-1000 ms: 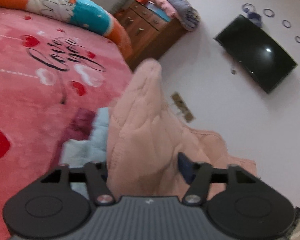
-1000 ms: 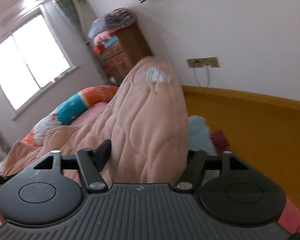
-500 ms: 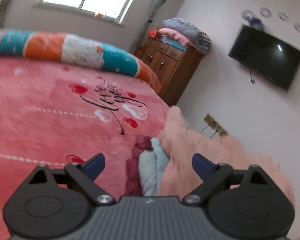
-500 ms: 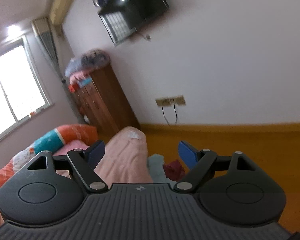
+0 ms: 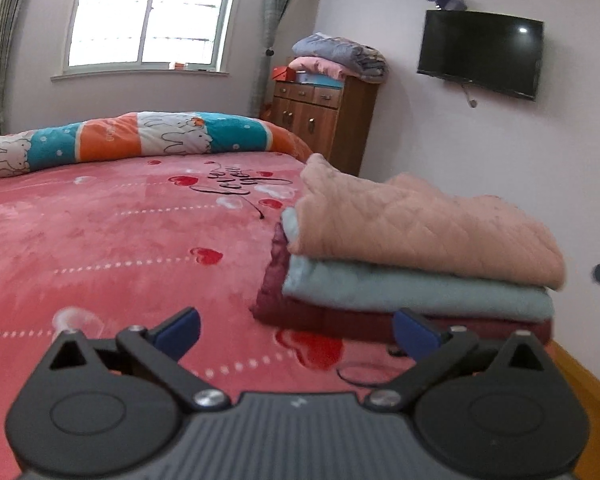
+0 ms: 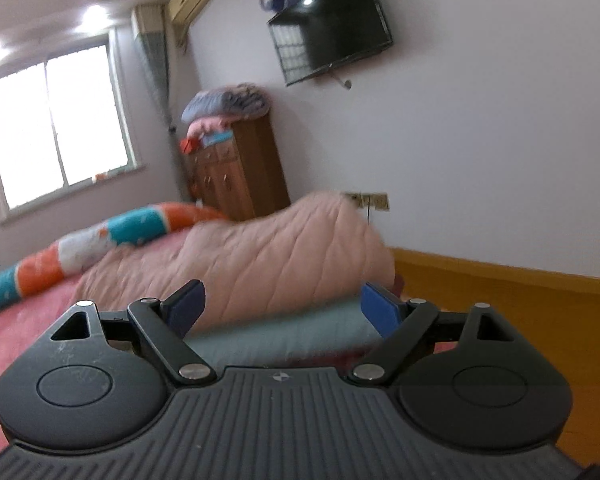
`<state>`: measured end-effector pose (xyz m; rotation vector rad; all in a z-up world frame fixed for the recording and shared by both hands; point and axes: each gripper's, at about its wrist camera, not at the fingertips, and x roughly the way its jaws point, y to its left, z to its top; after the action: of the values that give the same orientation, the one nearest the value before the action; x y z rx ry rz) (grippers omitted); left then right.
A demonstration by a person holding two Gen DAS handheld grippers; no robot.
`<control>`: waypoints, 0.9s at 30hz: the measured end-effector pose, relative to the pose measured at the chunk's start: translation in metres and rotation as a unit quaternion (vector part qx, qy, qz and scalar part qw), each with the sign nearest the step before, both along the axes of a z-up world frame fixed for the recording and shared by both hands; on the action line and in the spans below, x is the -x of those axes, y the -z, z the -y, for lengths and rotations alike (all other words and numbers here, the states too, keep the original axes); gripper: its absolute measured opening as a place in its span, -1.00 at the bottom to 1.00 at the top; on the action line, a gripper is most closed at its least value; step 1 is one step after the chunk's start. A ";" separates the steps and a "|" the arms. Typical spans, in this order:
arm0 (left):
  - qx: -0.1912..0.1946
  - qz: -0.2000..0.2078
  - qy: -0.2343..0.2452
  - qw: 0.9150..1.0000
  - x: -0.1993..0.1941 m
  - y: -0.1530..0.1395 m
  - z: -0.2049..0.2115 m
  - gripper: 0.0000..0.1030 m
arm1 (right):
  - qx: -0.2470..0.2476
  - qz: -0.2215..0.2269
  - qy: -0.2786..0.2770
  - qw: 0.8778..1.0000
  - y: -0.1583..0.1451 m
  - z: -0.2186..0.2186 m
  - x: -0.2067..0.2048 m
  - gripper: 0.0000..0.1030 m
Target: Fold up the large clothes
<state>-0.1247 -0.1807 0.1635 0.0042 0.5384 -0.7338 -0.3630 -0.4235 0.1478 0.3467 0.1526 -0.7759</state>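
A folded peach quilted garment (image 5: 416,224) lies on top of a stack at the bed's right edge, over a folded light blue piece (image 5: 412,292) and a maroon one (image 5: 340,322). My left gripper (image 5: 296,332) is open and empty, just in front of the stack. My right gripper (image 6: 282,310) is open and empty, close to the same peach garment (image 6: 268,252) and the light blue piece (image 6: 280,340) under it.
The pink heart-print bed cover (image 5: 120,232) spreads left of the stack. A rolled orange and teal quilt (image 5: 132,140) lies at the head of the bed. A wooden dresser (image 5: 324,116) with piled blankets stands by the wall. A TV (image 5: 480,54) hangs on the wall.
Both grippers were shut on the peach garment a second ago and have opened and let it go. It now lies flat on the stack, and both grippers have pulled back.
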 end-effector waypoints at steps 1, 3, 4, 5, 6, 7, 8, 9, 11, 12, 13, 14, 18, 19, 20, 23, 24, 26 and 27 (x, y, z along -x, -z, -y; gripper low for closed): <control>0.001 0.004 0.006 1.000 0.010 -0.002 -0.007 0.98 | -0.002 -0.006 -0.002 1.000 0.002 -0.010 0.004 1.00; -0.003 0.013 0.013 1.000 0.026 -0.006 -0.017 0.98 | -0.001 -0.018 -0.004 1.000 0.002 -0.034 0.013 1.00; -0.004 0.016 0.016 1.000 0.034 -0.008 -0.021 0.98 | 0.002 -0.021 -0.007 1.000 0.000 -0.042 0.016 1.00; -0.001 0.018 0.019 1.000 0.040 -0.009 -0.025 0.98 | 0.009 -0.025 -0.009 1.000 -0.004 -0.052 0.023 1.00; 0.002 0.017 0.022 1.000 0.045 -0.011 -0.029 0.98 | 0.016 -0.031 -0.007 0.999 -0.006 -0.062 0.026 1.00; 0.001 0.018 0.027 0.999 0.049 -0.014 -0.033 0.98 | 0.021 -0.036 -0.009 0.999 -0.008 -0.070 0.028 1.00; 0.000 0.021 0.029 0.999 0.054 -0.015 -0.034 0.98 | 0.025 -0.039 -0.013 0.999 -0.010 -0.077 0.029 1.00; -0.002 0.026 0.030 0.999 0.058 -0.018 -0.037 0.98 | 0.028 -0.039 -0.016 0.999 -0.014 -0.080 0.033 1.00; -0.003 0.032 0.029 0.999 0.066 -0.022 -0.043 0.98 | 0.033 -0.045 -0.018 0.998 -0.021 -0.089 0.034 1.00; -0.003 0.033 0.030 0.999 0.067 -0.023 -0.043 0.98 | 0.038 -0.049 -0.017 0.998 -0.023 -0.094 0.034 1.00; -0.004 0.033 0.031 0.999 0.069 -0.025 -0.044 0.98 | 0.043 -0.052 -0.014 0.998 -0.025 -0.100 0.036 1.00; -0.004 0.035 0.031 0.999 0.071 -0.026 -0.045 0.98 | 0.046 -0.054 -0.010 0.997 -0.025 -0.099 0.033 1.00; -0.006 0.041 0.028 0.999 0.078 -0.031 -0.048 0.98 | 0.051 -0.058 -0.016 0.997 -0.026 -0.112 0.037 1.00; -0.006 0.041 0.030 0.999 0.080 -0.032 -0.048 0.98 | 0.052 -0.057 -0.018 0.997 -0.028 -0.117 0.041 1.00; -0.006 0.045 0.032 0.998 0.082 -0.033 -0.048 0.98 | 0.052 -0.058 -0.019 0.997 -0.028 -0.119 0.041 1.00; -0.013 0.057 0.029 0.998 0.089 -0.035 -0.047 0.98 | 0.054 -0.059 -0.023 0.997 -0.029 -0.120 0.041 1.00; -0.015 0.058 0.028 0.998 0.091 -0.035 -0.047 0.98 | 0.053 -0.061 -0.023 0.996 -0.029 -0.122 0.042 1.00; -0.013 0.057 0.026 0.998 0.093 -0.036 -0.047 0.98 | 0.048 -0.061 -0.023 0.997 -0.029 -0.121 0.043 1.00; -0.013 0.057 0.024 0.998 0.094 -0.036 -0.047 0.98 | 0.046 -0.061 -0.022 0.997 -0.029 -0.120 0.044 1.00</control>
<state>-0.2190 -0.1337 0.1993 0.0830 0.4396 -0.7689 -0.4067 -0.3039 0.1771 0.2090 0.2381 -0.7577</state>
